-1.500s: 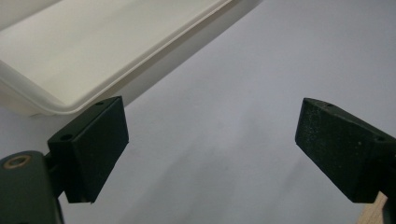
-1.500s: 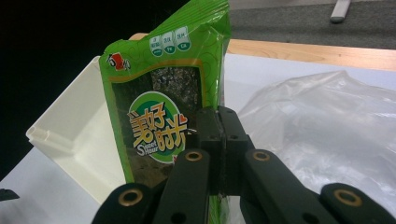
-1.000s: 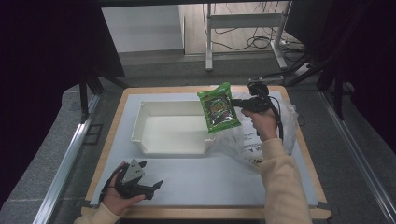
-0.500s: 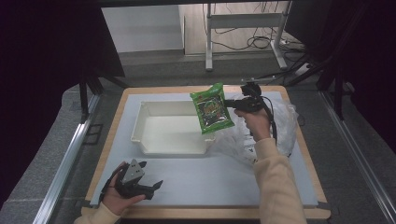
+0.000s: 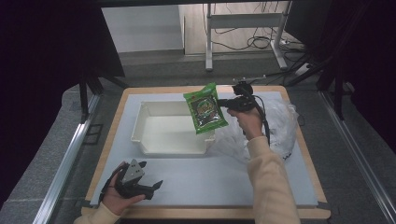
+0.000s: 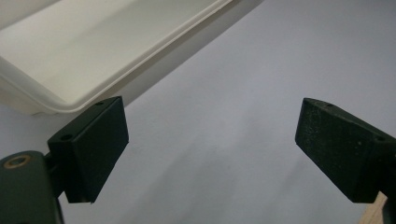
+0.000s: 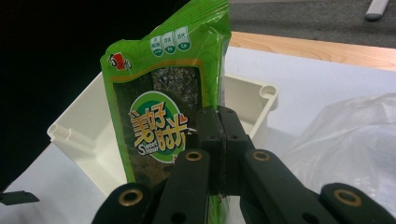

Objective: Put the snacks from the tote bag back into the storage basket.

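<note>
Right now the right gripper (image 5: 223,103) has its jaws pressed together on the edge of a green snack packet (image 5: 205,114), which hangs in the air over the right end of the white tray (image 5: 161,142). Seen from the right gripper view, the packet (image 7: 163,121) stands nearly upright, its printed face toward the camera, with the tray (image 7: 84,140) just behind and below it; the black jaws of the right gripper (image 7: 218,140) meet along the packet's right edge. Just to the right of the tray lies a crumpled clear plastic bag (image 5: 275,126) on the grey mat (image 5: 210,177). Nearer the person than the tray, the left gripper (image 5: 154,185) rests on the mat in the left hand (image 5: 119,196). Its jaws stand wide apart with nothing between them, and the left gripper view shows the tray's rim (image 6: 116,51) just beyond them
</note>
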Action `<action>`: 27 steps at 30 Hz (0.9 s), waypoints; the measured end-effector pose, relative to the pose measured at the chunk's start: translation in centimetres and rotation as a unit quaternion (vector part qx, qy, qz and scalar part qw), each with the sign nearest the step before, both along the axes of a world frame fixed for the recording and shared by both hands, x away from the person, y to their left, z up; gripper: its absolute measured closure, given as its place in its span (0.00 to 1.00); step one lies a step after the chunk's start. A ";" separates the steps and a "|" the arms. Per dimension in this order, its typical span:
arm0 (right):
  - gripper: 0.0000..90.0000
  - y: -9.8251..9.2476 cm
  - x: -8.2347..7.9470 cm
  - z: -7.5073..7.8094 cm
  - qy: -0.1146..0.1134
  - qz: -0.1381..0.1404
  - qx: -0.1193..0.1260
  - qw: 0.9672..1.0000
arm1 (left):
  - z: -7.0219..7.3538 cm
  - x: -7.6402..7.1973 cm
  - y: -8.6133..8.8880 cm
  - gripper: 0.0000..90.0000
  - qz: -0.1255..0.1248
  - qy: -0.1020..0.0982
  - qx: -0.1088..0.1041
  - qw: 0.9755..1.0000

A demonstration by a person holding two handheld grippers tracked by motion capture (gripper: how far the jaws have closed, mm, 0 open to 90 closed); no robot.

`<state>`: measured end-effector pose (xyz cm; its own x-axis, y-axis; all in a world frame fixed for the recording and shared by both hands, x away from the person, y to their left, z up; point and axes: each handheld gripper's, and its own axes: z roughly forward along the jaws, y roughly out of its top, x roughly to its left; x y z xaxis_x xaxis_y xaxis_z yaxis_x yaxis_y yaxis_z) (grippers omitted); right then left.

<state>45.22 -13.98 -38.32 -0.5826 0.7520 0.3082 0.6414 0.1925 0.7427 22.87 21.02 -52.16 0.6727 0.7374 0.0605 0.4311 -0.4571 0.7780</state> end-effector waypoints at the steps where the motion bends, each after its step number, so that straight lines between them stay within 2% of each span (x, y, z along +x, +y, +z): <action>1: 1.00 0.0 0.0 0.0 0.000 0.000 0.000 1.000 | 0.0 0.0 0.0 0.10 0.000 0.000 0.000 1.000; 17: 1.00 2.6 0.3 -0.6 0.004 0.013 0.001 1.000 | 0.0 -0.1 -0.1 0.10 -0.003 0.000 -0.001 1.000; 27: 1.00 4.7 0.6 -1.3 0.007 0.020 0.007 1.000 | 0.2 -0.1 -0.1 0.10 -0.003 -0.001 -0.008 1.000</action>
